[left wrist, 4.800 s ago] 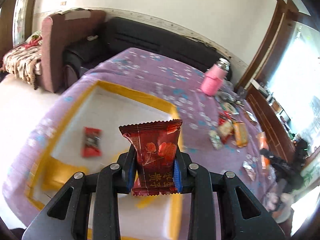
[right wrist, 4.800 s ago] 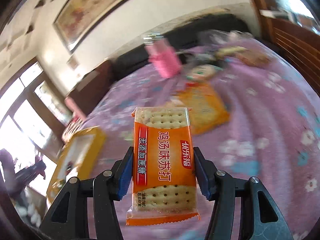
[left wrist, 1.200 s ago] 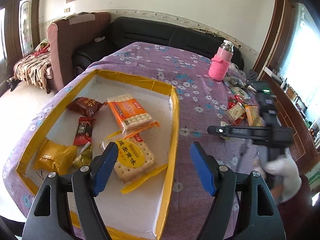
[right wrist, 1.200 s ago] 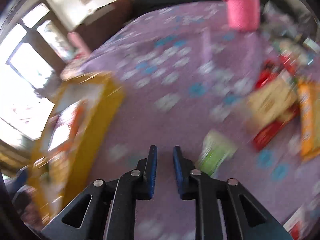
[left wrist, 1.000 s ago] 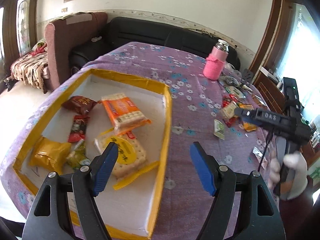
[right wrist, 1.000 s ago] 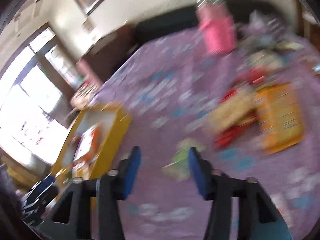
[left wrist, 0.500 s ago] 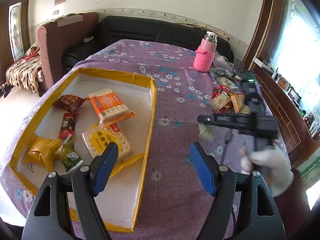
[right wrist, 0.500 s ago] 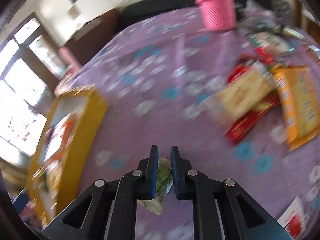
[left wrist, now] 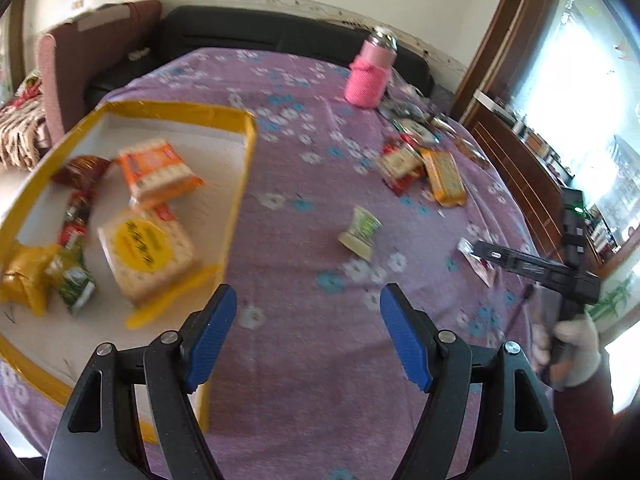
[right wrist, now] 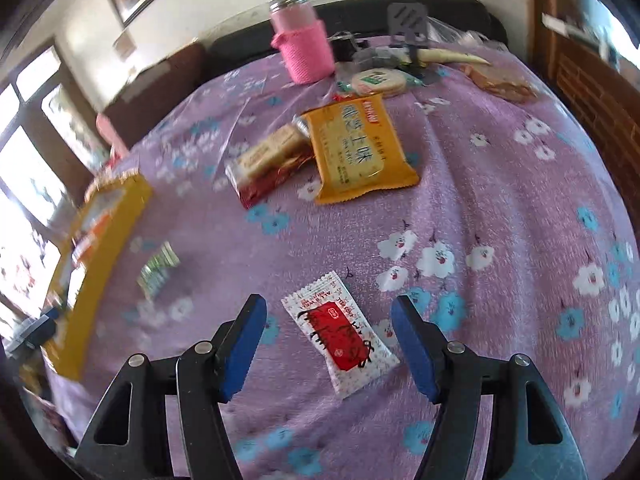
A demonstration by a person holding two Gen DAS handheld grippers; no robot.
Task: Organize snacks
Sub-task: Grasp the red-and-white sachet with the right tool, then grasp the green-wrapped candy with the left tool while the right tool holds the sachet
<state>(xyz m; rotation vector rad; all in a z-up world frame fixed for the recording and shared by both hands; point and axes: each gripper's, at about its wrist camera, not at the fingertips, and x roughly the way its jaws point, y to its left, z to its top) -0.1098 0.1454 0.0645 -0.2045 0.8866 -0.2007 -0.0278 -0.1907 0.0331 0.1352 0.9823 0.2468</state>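
Left wrist view: left gripper (left wrist: 308, 334) hangs above the purple tablecloth (left wrist: 304, 360), jaws wide apart, nothing between them.
Tray (left wrist: 240, 168): yellow-rimmed, just left of the gripper, with cracker packs (left wrist: 156, 170) and small sweets inside.
Green packet (left wrist: 360, 232): alone on the cloth, ahead, between tray and snack pile (left wrist: 424, 168).
Right wrist view: right gripper (right wrist: 330, 342) has just been opening, jaws wide, gripping nothing.
White-and-red sachet (right wrist: 340, 332): flat on the cloth between the pads, untouched.
Pink bottle (right wrist: 302, 40): upright at the far edge.
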